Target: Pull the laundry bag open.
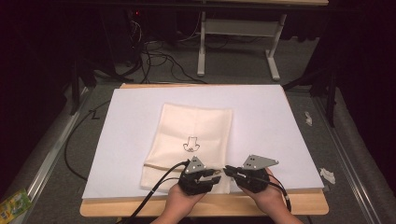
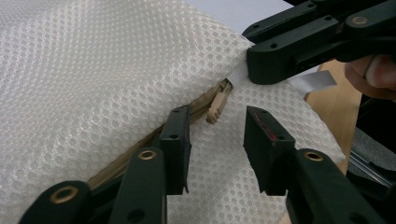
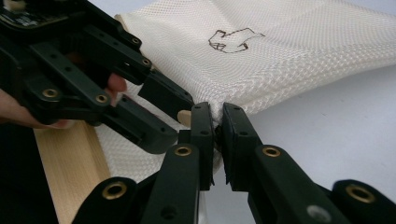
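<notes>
A cream mesh bag [image 1: 196,126] with a small line drawing [image 1: 191,145] lies flat on a white sheet [image 1: 266,121]. A tan zipper [image 2: 140,151] runs along its near end. In the left gripper view my left gripper [image 2: 217,119] stands open, its jaws either side of the zipper pull [image 2: 215,107] without pressing it. My right gripper [image 3: 218,114] is shut on the bag's edge beside the zipper's end, where a white tab [image 2: 314,81] sticks out. In the high view both grippers, left [image 1: 214,177] and right [image 1: 229,171], meet tip to tip at the bag's near right corner.
The white sheet covers a wooden table [image 1: 233,207] whose bare strip runs along the near edge. Cables [image 1: 159,60] and white table legs [image 1: 201,46] are on the floor beyond. A green packet [image 1: 14,205] lies at the lower left, paper scraps [image 1: 327,175] at the right.
</notes>
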Demonstrator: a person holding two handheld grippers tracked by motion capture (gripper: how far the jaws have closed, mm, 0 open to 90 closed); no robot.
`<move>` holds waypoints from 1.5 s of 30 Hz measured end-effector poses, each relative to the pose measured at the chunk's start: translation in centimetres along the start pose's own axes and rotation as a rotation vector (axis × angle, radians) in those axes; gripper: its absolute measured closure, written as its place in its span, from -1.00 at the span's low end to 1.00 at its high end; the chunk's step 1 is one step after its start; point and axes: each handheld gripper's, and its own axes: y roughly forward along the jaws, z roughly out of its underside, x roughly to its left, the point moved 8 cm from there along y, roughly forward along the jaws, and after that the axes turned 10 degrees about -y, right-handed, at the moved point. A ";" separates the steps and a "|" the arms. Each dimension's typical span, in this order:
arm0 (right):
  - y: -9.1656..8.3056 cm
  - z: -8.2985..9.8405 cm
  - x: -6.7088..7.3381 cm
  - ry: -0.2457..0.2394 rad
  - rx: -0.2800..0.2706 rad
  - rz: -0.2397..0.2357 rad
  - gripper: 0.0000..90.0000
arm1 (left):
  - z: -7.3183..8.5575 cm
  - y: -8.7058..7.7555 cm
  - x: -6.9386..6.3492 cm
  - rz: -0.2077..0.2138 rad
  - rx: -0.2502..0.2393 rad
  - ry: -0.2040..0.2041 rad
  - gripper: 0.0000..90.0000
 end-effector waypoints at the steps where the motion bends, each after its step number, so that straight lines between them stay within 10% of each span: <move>1: 0.0 0.0 0.0 0.000 0.000 0.000 0.89 | 0.0 0.0 0.0 0.000 -0.001 -0.002 0.38; 14: 0.1 -0.1 0.2 -0.005 -0.006 -0.001 0.89 | -0.1 -0.1 -0.3 0.050 -0.024 0.007 0.92; 30: 0.1 0.1 0.1 0.005 0.025 0.022 0.90 | -0.2 -0.4 0.0 0.030 -0.006 0.036 0.95; 36: -1.1 0.4 -1.9 0.060 0.017 0.096 0.91 | -0.1 -1.4 3.0 -0.019 -0.009 -0.070 0.95; 45: -3.0 2.4 -5.3 0.133 0.007 0.161 0.91 | -0.5 -5.4 6.8 -0.117 0.022 -0.095 0.95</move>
